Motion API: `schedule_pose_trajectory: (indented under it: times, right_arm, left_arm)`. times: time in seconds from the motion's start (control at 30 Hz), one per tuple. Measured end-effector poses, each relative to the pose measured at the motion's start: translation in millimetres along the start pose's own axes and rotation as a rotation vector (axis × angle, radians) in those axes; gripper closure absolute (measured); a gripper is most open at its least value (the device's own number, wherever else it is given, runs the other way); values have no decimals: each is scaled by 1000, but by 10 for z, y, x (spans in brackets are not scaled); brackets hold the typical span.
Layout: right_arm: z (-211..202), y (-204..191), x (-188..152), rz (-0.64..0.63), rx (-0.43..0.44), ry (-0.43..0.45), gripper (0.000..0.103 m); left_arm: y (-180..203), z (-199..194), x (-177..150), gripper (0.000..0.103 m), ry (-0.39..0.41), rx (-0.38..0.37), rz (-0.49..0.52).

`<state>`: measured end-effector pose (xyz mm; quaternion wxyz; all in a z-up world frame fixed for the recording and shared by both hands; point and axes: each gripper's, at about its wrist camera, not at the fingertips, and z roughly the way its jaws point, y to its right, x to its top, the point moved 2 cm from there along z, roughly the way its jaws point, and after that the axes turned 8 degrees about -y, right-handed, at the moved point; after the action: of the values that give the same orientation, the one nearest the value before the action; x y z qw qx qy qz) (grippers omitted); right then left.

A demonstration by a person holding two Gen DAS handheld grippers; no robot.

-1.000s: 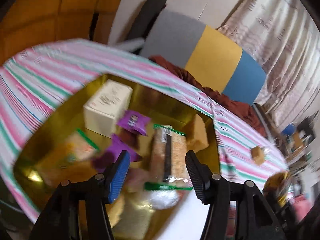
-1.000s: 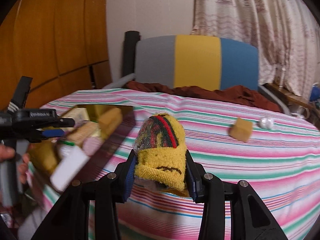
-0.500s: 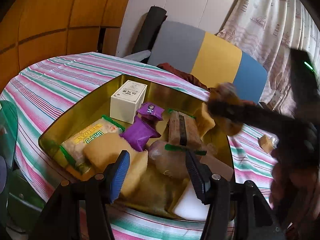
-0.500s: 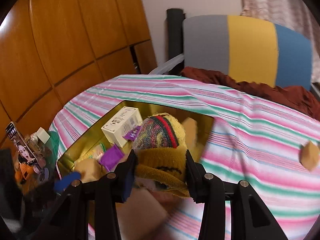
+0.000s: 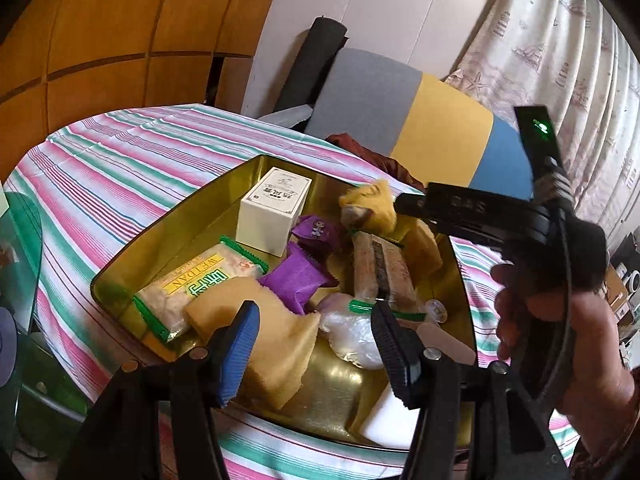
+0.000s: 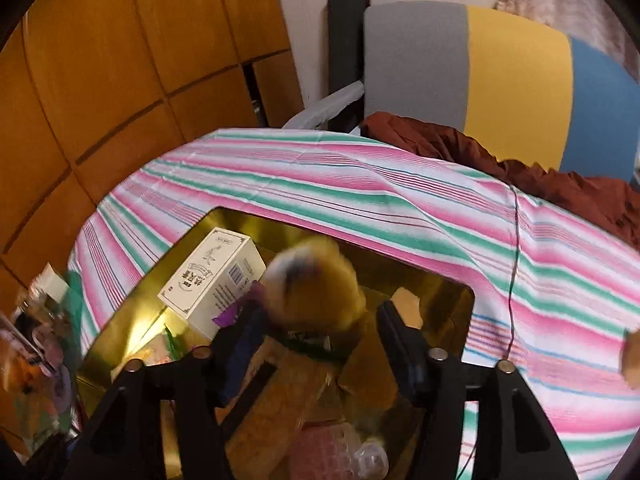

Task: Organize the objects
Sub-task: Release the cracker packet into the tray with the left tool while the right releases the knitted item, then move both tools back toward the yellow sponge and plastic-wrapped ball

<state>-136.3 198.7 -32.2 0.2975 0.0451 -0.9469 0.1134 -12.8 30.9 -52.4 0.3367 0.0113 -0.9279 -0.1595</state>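
A gold tin tray [image 5: 168, 222] on the striped table holds a white box [image 5: 274, 210], purple packets [image 5: 296, 280], a green-edged snack bag [image 5: 196, 286], tan sponges [image 5: 276, 336] and a long cracker pack [image 5: 380, 268]. My left gripper [image 5: 314, 346] is open and empty over the tray's near edge. My right gripper [image 6: 316, 340] is open above the tray's far part [image 6: 444, 284]. The rolled yellow sock [image 6: 316, 284] is blurred, loose between its jaws, over the tray. It also shows in the left wrist view [image 5: 370, 204], just off the right gripper's fingers [image 5: 460, 204].
The pink, green and white striped cloth [image 6: 360, 184] covers the table. A grey, yellow and blue chair back [image 6: 500, 68] with a brown cloth [image 6: 520, 168] stands behind. A tan cube [image 6: 632, 356] lies at the right edge. A green glass side table [image 5: 20, 248] stands left.
My right gripper swung left over the tray, then opened, and the yellow sock is leaving its jaws. My left gripper pulled back slightly and stayed open.
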Motion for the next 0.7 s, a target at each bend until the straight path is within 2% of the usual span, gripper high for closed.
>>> schedule_pose_trajectory:
  times: [0.13,0.43,0.7]
  right_arm:
    - [-200,68,-119,22,11,47,37]
    - [-688,162,-494,15,-34,141,36]
    - [-993,700,-918,124,-118,147,34]
  left_arm:
    - [77,0,-36,44,0,-12,21]
    - [313,-121,-89,44,19,-63,77]
    - [626,-141,-252,44,-15,-127,152]
